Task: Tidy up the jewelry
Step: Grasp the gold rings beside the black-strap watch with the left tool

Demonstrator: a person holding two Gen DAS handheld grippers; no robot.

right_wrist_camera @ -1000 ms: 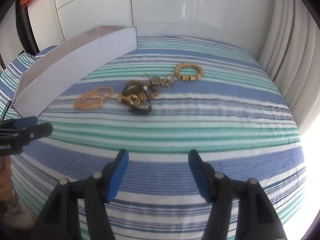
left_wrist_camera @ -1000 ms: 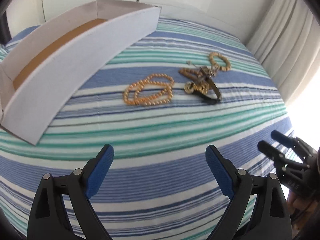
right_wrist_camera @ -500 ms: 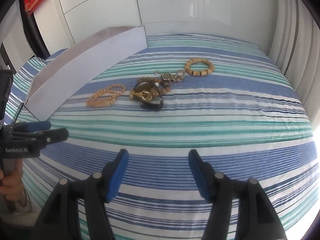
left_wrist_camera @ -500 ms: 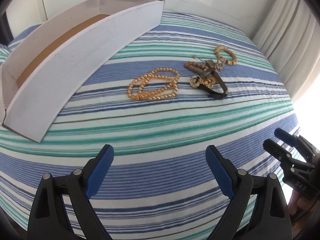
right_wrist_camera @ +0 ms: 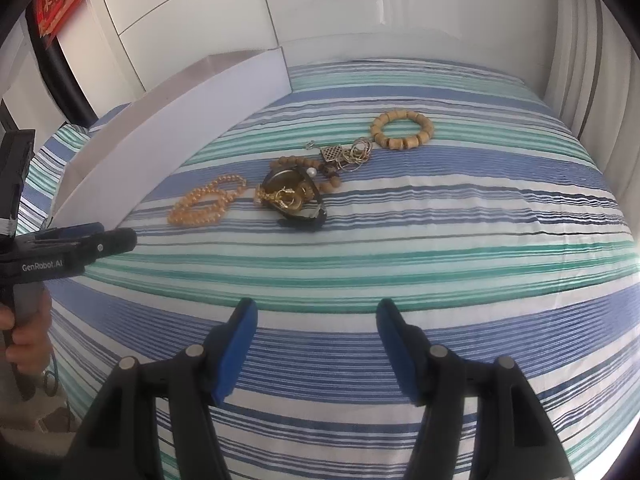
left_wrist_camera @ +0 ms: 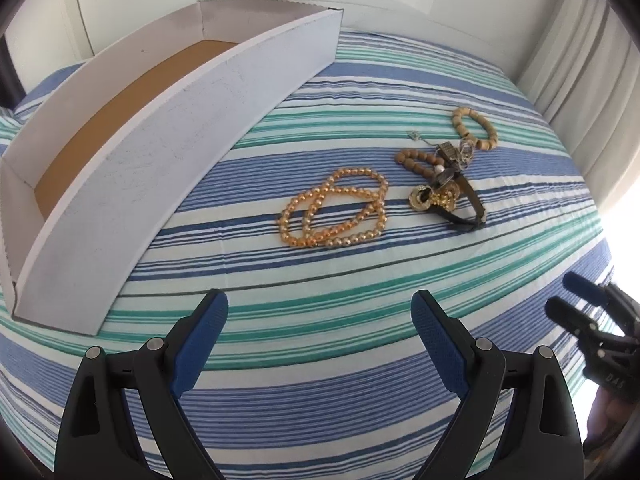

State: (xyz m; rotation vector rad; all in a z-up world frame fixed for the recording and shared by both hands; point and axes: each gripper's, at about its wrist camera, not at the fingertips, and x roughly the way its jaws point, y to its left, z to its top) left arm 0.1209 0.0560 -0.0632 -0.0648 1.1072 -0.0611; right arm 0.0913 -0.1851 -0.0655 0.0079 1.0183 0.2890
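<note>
Left tongs (left_wrist_camera: 320,322): blue pads spread wide, nothing between them, held low over the near edge of the bed (left_wrist_camera: 320,408), presumably so the whole spread sits in view before a pick. Right tongs (right_wrist_camera: 316,320): likewise parted and empty, just above the striped cover, pointing at the pile. Each shows at the edge of the other's view, so the two hang side by side, well short of the jewelry. Ahead of the left tongs and nearest to them, a gold bead necklace (left_wrist_camera: 334,212) lies looped on itself, apart from the rest; an easy first grab, in my judgement. Just right of it and slightly farther, a tangle: dark strap with gold rings (left_wrist_camera: 444,200), brown beads and thin metal hoops touching or overlapping, likely needing teasing apart. Beyond that, a wooden bead bracelet (right_wrist_camera: 402,130) lies flat, at the tangle's far end; whether it touches it is unclear. Ahead and left of both tongs stands an open white cardboard box (left_wrist_camera: 180,120) with a brown floor and nothing visible inside, its long wall facing the pieces, seemingly the destination. Nothing moved into it yet.
</note>
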